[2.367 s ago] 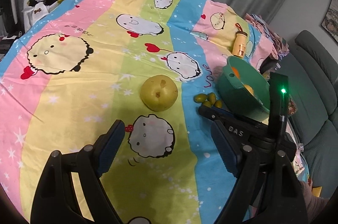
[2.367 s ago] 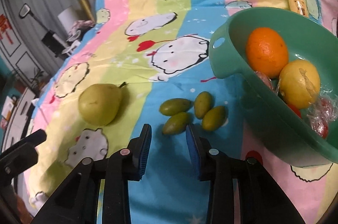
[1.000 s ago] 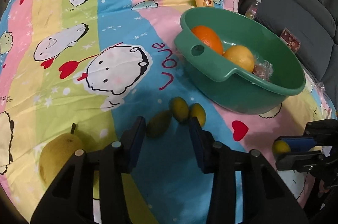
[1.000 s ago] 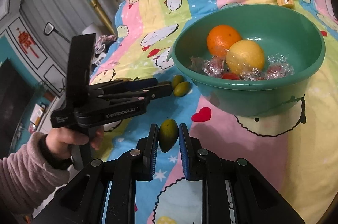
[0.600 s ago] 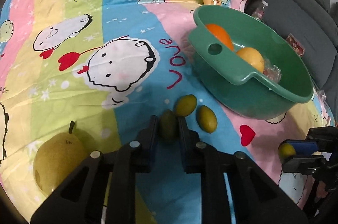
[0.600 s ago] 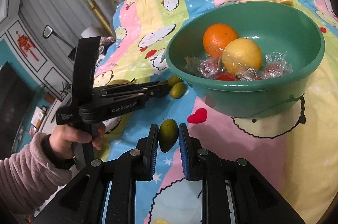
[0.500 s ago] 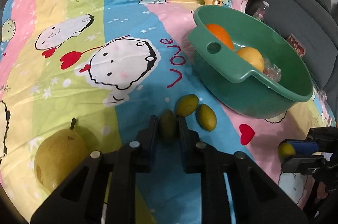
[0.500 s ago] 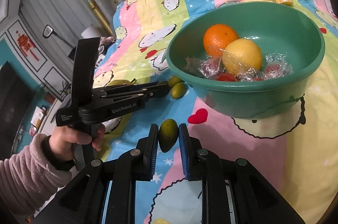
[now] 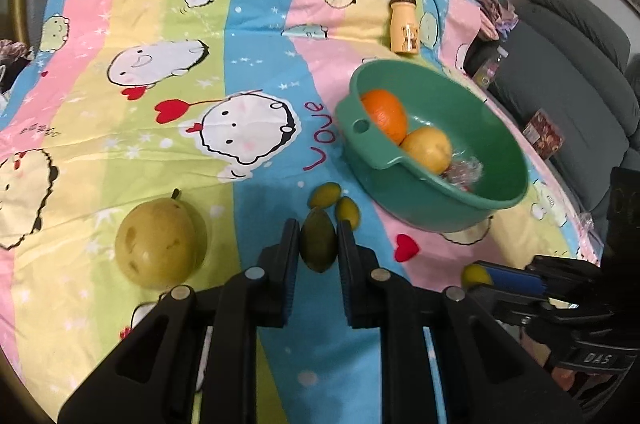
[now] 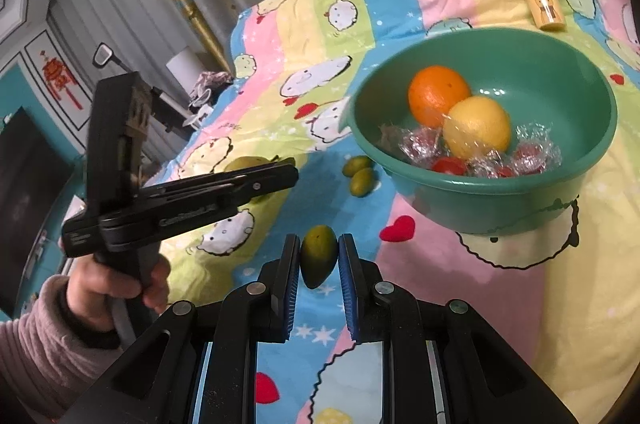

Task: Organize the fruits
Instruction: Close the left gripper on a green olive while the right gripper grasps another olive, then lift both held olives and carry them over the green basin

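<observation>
My left gripper (image 9: 318, 238) is shut on a small green fruit (image 9: 318, 244) and holds it above the cloth. My right gripper (image 10: 319, 256) is shut on another small green fruit (image 10: 318, 256), in front of the green bowl (image 10: 600, 152). Two more small green fruits (image 9: 326, 195) (image 9: 347, 212) lie on the cloth beside the bowl (image 9: 420, 216). The bowl holds an orange (image 9: 384, 114), a yellow fruit (image 9: 426, 149) and wrapped red pieces (image 10: 448, 164). A large pear (image 9: 160, 242) lies left of my left gripper. The right gripper also shows in the left wrist view (image 9: 480, 276).
A yellow bottle (image 9: 405, 31) lies on the striped cartoon cloth (image 9: 160, 4) behind the bowl. A grey sofa (image 9: 580, 64) stands at the right. Curtains hang behind. The left gripper and the hand holding it (image 10: 116, 280) appear at the left of the right wrist view.
My left gripper closed on a green fruit and has lifted it off the cloth, pulling back from the other two. My right gripper keeps its fruit and has hardly moved.
</observation>
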